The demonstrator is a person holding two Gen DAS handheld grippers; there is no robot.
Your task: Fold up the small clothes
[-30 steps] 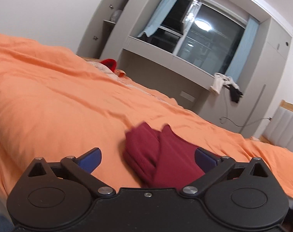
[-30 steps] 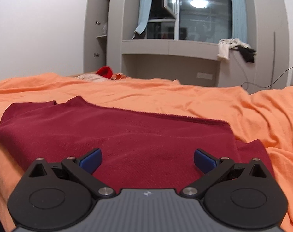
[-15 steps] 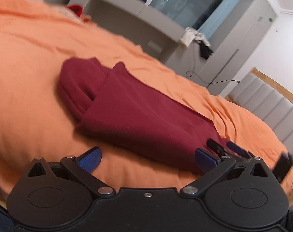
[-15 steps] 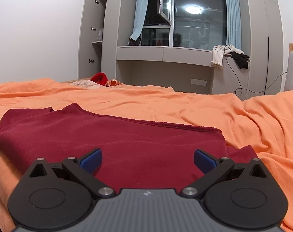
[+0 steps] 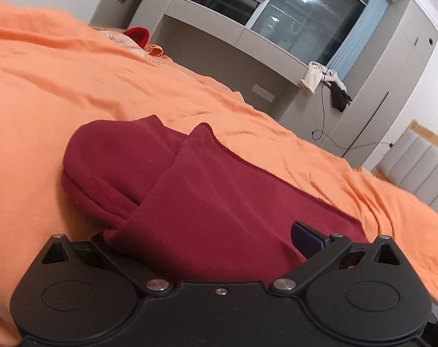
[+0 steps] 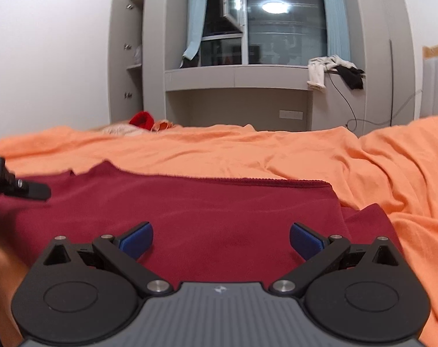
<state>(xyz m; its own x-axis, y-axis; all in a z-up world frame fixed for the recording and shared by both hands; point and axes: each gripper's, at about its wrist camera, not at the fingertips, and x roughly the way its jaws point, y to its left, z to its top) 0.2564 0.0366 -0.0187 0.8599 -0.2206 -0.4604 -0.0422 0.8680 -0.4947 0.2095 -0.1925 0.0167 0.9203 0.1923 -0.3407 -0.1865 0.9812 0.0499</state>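
Left wrist view:
Left gripper (image 5: 219,234): spread wide; dark red garment (image 5: 190,190) drapes over its left finger (pad hidden).
Garment: partly folded on the orange bedsheet (image 5: 74,86).
Room: bare sheet left and beyond.

Right wrist view:
Right gripper (image 6: 221,240): open, over the garment (image 6: 204,208).
Far hem: straight.
Writing: none legible (small logo only).
Left gripper (image 6: 31,190): at garment's left edge.

I saw one dark red garment (image 5: 219,202) lying on the orange bedspread (image 5: 59,101), folded over itself into a flat band. Its upper layer had a raw, slightly frayed far edge, and a rounded, hemmed part stuck out from under it at the left. In the right wrist view, it (image 6: 204,211) spread wide and smooth.
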